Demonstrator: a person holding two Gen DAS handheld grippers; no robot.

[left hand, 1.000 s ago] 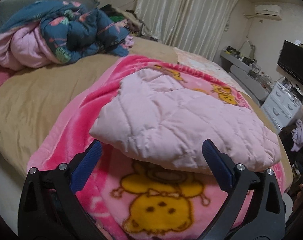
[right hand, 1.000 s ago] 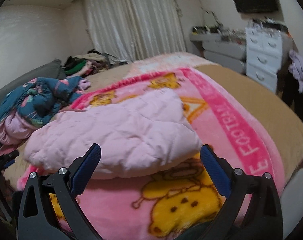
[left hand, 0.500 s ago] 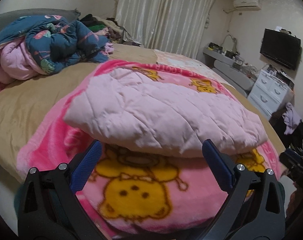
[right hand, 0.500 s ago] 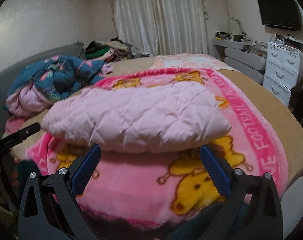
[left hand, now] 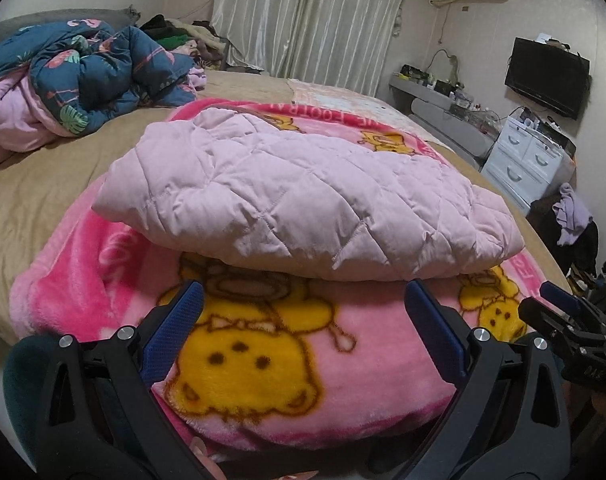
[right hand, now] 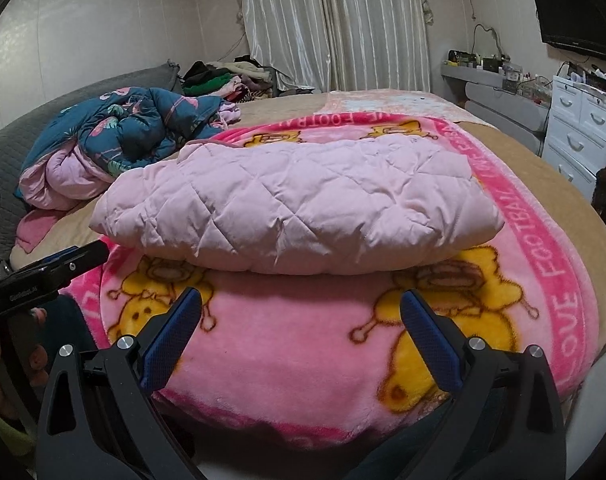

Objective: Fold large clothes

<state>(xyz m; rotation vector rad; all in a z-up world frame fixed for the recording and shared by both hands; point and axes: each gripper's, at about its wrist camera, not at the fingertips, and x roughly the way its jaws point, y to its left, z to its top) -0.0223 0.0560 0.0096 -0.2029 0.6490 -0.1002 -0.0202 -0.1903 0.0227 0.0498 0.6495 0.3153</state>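
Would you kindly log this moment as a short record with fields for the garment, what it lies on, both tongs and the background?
garment: pale pink quilted jacket, folded into a compact bundle
support: pink cartoon fleece blanket spread on the bed
left tongs: open, empty, short of the jacket's near edge
right tongs: open, empty, short of the jacket's near edge
background: crumpled blue floral duvet at the head of the bed, white drawers, wall television, closed curtains
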